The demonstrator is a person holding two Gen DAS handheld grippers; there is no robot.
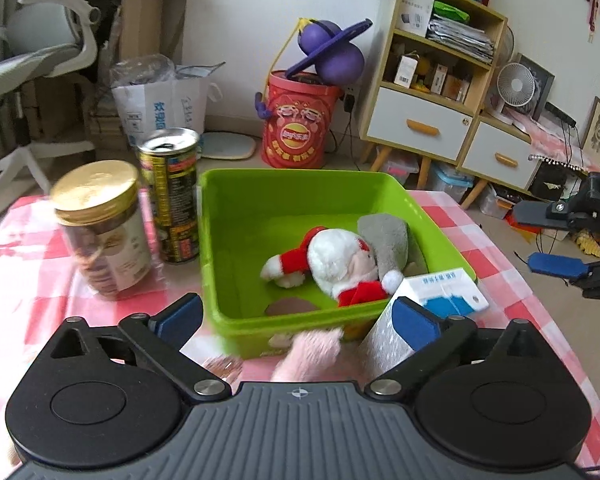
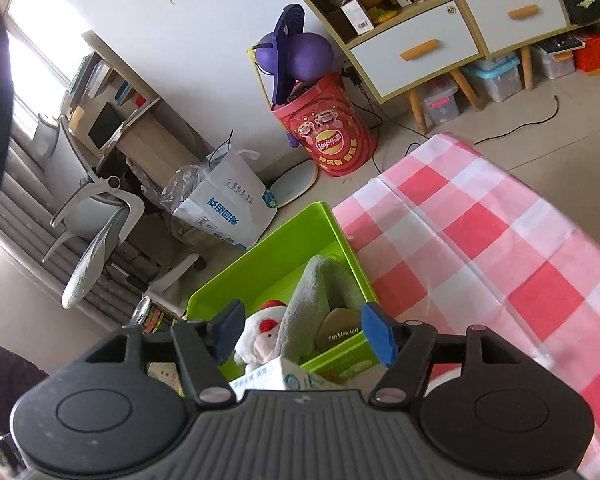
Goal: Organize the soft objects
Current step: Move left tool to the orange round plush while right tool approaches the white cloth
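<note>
A green plastic bin [image 1: 236, 216] stands on the pink checked tablecloth. In it lie a white and red Santa plush [image 1: 336, 260] and a grey plush [image 1: 388, 240]; both also show in the right wrist view, the Santa plush [image 2: 260, 332] beside the grey plush [image 2: 320, 292] in the bin [image 2: 276, 256]. My left gripper [image 1: 296, 316] is open at the bin's near wall, above a blurred pink soft object [image 1: 308, 354]. My right gripper [image 2: 304, 330] is open and empty, raised over the bin's right side; it also shows at the right edge of the left wrist view [image 1: 556, 240].
A gold-lidded jar [image 1: 104, 228] and a tall can [image 1: 172, 196] stand left of the bin. A white and blue carton [image 1: 424, 304] stands at the bin's near right corner. The checked cloth [image 2: 480, 248] stretches to the right. Beyond are a red bucket [image 1: 296, 124], a cabinet, a chair.
</note>
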